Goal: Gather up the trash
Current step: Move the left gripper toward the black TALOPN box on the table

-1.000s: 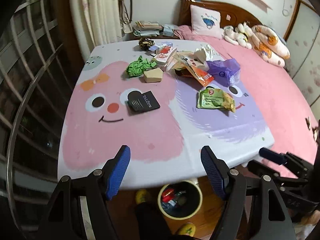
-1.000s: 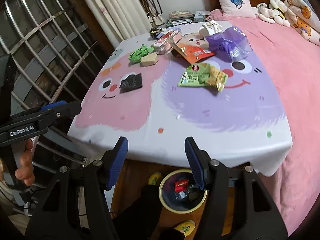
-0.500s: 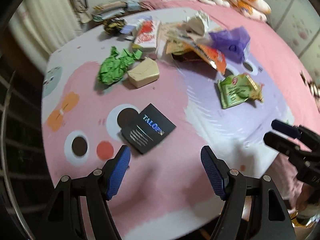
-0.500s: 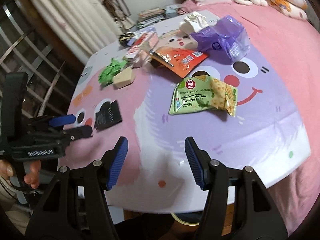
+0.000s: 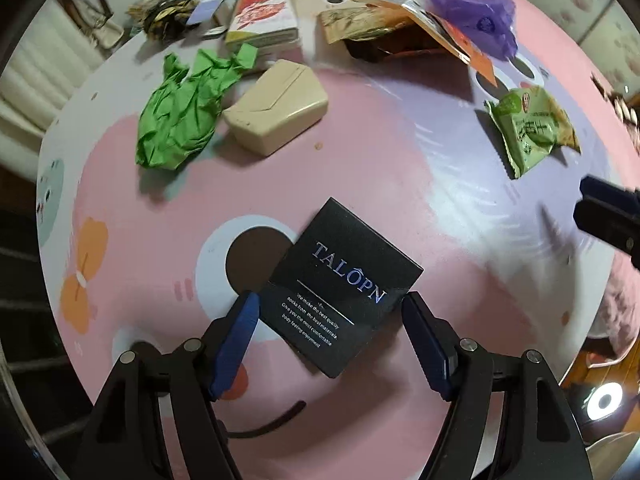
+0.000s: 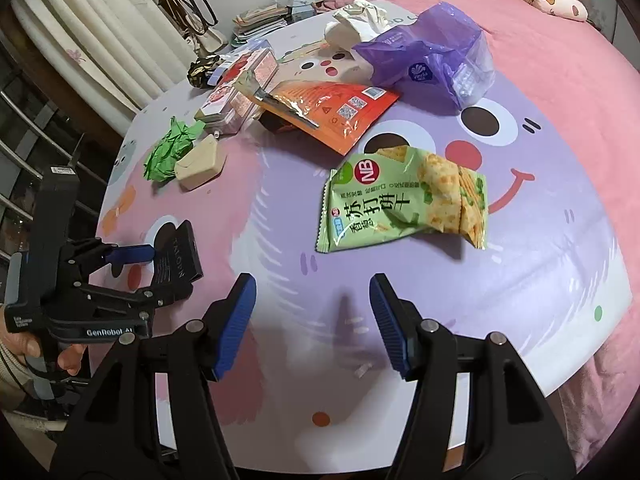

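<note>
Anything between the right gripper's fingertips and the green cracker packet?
Nothing: in the right wrist view only bare purple-and-white tablecloth lies between the open right gripper and the green cracker packet.

Your bedroom backdrop, cartoon tabletop in front

You are facing a table (image 6: 520,280) wearing a pink and purple cartoon-face cover; a pink bed (image 6: 560,40) is lying just behind, pale curtains (image 6: 100,40) are hanging left, and metal window bars (image 6: 24,136) are showing beside them.

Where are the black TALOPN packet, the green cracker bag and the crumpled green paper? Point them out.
Black TALOPN packet (image 5: 344,284): left wrist view, printed face.
Green cracker bag (image 6: 400,200): right wrist view, front centre.
Crumpled green paper (image 5: 182,112): left wrist view, middle folds.
</note>
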`<state>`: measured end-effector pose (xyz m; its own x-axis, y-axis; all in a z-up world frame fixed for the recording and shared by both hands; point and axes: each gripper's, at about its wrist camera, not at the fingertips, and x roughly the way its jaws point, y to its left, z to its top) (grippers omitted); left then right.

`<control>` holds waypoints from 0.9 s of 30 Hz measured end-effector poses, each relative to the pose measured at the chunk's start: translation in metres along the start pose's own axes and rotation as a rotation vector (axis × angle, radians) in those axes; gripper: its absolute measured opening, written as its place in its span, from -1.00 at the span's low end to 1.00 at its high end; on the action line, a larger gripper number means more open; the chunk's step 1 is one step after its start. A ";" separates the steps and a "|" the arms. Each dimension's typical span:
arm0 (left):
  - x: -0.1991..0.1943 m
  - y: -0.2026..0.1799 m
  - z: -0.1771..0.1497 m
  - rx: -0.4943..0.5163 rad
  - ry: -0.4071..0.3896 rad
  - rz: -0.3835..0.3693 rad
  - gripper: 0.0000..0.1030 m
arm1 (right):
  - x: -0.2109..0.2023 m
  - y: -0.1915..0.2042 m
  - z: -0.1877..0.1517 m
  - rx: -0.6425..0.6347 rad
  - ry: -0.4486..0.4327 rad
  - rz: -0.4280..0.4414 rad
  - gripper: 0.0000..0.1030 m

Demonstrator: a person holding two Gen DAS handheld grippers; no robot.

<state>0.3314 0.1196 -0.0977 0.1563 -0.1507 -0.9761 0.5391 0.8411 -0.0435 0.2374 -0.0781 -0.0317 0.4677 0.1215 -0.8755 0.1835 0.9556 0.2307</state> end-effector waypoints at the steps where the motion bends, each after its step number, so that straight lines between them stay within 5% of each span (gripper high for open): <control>1: 0.001 0.000 0.000 0.010 -0.001 0.005 0.44 | 0.001 0.000 0.001 -0.003 0.001 -0.003 0.09; 25: 0.005 0.009 0.020 0.033 0.009 0.008 0.52 | -0.017 -0.008 0.022 -0.121 -0.022 -0.045 0.09; 27: 0.004 0.010 0.020 0.031 0.001 0.009 0.36 | -0.020 -0.010 0.026 -0.147 -0.029 -0.058 0.09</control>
<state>0.3536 0.1172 -0.0974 0.1600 -0.1427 -0.9767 0.5632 0.8258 -0.0284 0.2490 -0.0970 -0.0053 0.4855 0.0589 -0.8722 0.0833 0.9901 0.1132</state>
